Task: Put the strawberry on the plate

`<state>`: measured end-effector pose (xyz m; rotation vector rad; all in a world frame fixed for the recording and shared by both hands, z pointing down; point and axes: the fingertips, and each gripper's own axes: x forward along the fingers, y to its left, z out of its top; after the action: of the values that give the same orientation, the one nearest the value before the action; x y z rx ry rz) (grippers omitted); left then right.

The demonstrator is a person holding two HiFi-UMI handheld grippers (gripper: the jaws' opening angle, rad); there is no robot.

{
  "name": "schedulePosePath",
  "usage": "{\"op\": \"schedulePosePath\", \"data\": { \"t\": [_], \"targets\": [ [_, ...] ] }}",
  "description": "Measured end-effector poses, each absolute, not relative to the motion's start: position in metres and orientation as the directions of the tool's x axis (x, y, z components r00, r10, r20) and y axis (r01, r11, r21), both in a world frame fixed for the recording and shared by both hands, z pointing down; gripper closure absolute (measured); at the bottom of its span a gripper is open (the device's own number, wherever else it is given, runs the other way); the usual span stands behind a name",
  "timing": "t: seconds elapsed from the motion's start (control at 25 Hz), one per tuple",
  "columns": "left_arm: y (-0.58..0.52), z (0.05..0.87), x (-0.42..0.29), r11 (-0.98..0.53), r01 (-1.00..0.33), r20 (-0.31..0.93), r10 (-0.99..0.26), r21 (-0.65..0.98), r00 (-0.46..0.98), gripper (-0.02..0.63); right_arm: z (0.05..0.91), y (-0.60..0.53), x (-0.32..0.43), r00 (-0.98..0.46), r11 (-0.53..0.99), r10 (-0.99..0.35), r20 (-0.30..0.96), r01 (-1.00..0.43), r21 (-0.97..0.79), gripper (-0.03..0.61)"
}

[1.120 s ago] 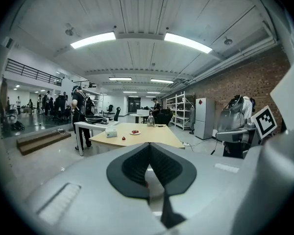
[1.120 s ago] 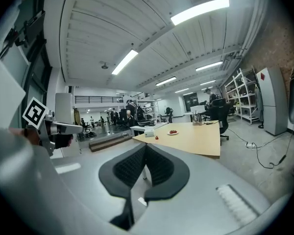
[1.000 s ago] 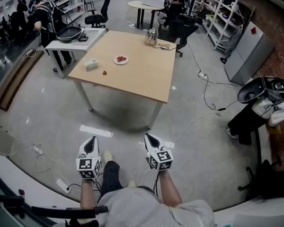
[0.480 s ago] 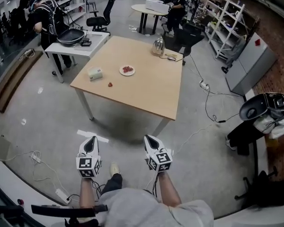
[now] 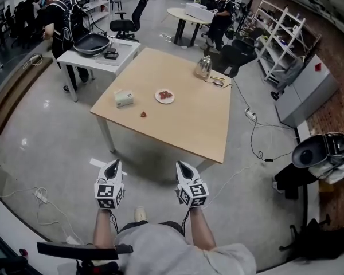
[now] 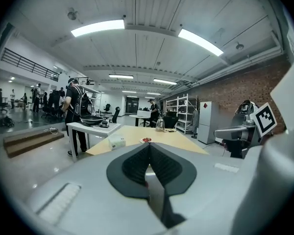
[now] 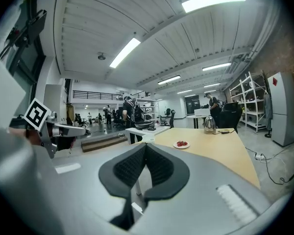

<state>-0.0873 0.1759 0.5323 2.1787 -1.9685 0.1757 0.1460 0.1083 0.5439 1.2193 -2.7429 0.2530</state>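
A small white plate [image 5: 165, 96] with red strawberries on it lies near the middle of the wooden table [image 5: 183, 122]; it also shows as plate [image 7: 181, 144] and plate [image 6: 146, 140]. One loose strawberry [image 5: 143, 114] sits on the tabletop, nearer to me and left of the plate. My left gripper [image 5: 112, 167] and right gripper [image 5: 181, 166] hang side by side over the floor, well short of the table. Both have their jaws pressed together with nothing between them.
A small pale box [image 5: 124, 99] sits on the table's left part, a kettle [image 5: 203, 67] at its far edge. A white side table [image 5: 106, 56] with a dark pan stands to the left. People, office chairs, shelves and floor cables [image 5: 258, 136] surround the area.
The table has come nearer and shifted right in the head view as I walk toward it. Both grippers stay shut and hold their places in front of me.
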Motion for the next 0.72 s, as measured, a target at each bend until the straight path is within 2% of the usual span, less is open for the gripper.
{"op": "schedulePosePath", "data": {
  "t": [0.48,0.72],
  "targets": [
    [0.143,0.534,-0.124,-0.083,-0.993,0.207,-0.973,0.089,0.1,0.594,0.549,0.074,0.117,-0.65,0.651,-0.729,0.214,-0.755,-0.078,0.572],
    [0.134,0.547,-0.137,-0.062,-0.994,0.243,-0.967,0.086,0.081,0.594,0.562,0.057,0.102,-0.661,0.661,-0.711,0.238,-0.745,-0.094,0.572]
  ]
}}
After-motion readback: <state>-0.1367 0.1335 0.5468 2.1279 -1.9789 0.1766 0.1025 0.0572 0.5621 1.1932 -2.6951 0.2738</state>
